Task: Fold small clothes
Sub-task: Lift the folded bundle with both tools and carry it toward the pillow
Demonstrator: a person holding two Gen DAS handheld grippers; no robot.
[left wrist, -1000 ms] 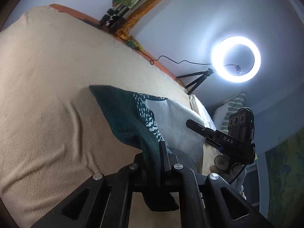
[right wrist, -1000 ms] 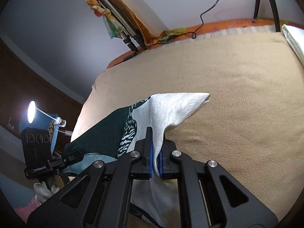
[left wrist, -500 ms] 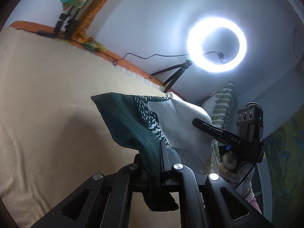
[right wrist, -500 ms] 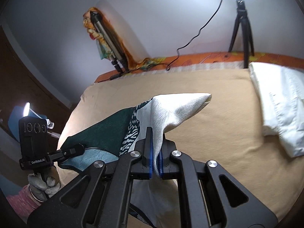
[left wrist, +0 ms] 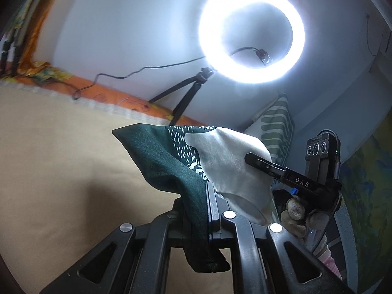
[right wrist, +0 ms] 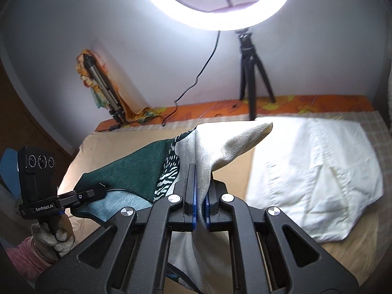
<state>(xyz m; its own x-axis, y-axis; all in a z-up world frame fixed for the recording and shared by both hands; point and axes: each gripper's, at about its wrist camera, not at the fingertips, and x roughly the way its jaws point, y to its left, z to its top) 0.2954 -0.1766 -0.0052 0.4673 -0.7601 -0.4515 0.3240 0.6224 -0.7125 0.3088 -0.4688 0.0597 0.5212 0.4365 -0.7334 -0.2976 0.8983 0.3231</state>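
Cloth hangs between my two tongs: a small dark-green and white patterned garment (left wrist: 171, 161), lifted above the beige blanket (left wrist: 61, 171). My left gripper (left wrist: 208, 210) clamps its green edge; my right gripper (right wrist: 201, 193) pinches the white corner.

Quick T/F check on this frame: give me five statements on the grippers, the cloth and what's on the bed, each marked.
1. The left gripper is shut on the dark green end of the cloth. True.
2. The right gripper is open and empty. False: it is shut on the cream end of the same cloth.
3. The cloth lies flat on the bed. False: it is lifted, stretched between the two grippers.
4. A white garment lies on the bed to the right in the right wrist view. True.
5. The ring light is off. False: it glows brightly.
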